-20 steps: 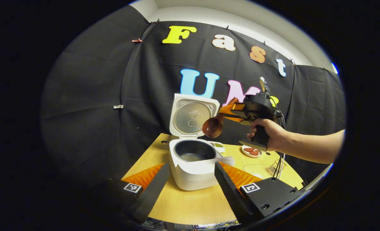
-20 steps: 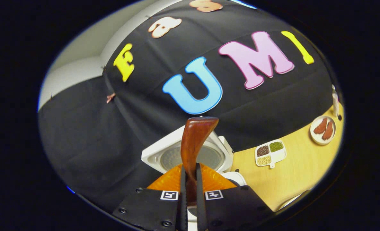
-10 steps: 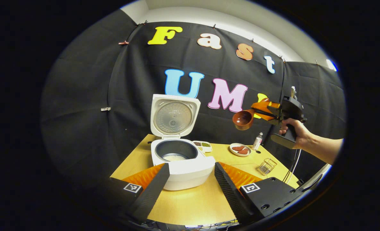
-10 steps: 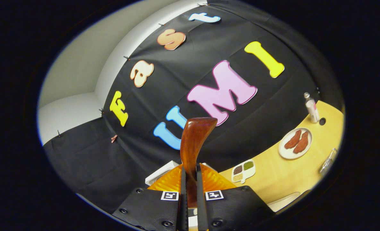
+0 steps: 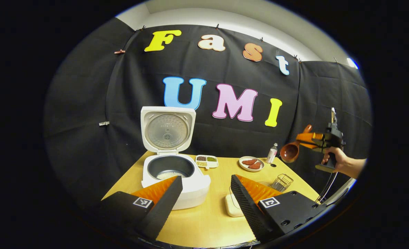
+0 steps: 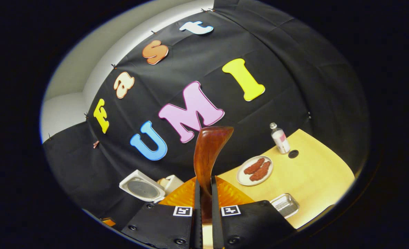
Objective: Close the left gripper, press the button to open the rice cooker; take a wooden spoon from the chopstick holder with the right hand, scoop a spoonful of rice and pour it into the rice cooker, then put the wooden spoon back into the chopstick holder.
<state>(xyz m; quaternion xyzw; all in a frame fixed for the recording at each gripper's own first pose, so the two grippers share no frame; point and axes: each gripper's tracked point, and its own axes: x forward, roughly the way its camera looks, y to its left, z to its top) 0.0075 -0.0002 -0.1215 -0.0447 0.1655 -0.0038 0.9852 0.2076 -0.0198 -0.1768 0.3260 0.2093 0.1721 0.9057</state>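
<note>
Above table (image 5: 211,221): wooden spoon (image 6: 209,152) clamped between right gripper (image 6: 204,211) jaws; left gripper (image 5: 204,197) jaws apart.

Nothing readable is showing: the bottle (image 6: 279,137) label and the rice cooker (image 5: 171,162) lid's embossed marks are staying too small to make out.

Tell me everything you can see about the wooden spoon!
The wooden spoon is glossy reddish-brown wood with a deep round bowl and a curved handle. The right gripper pinches its handle between both fingers, holding it in the air at the table's right end, above the wire holder. Its bowl looks empty.
</note>
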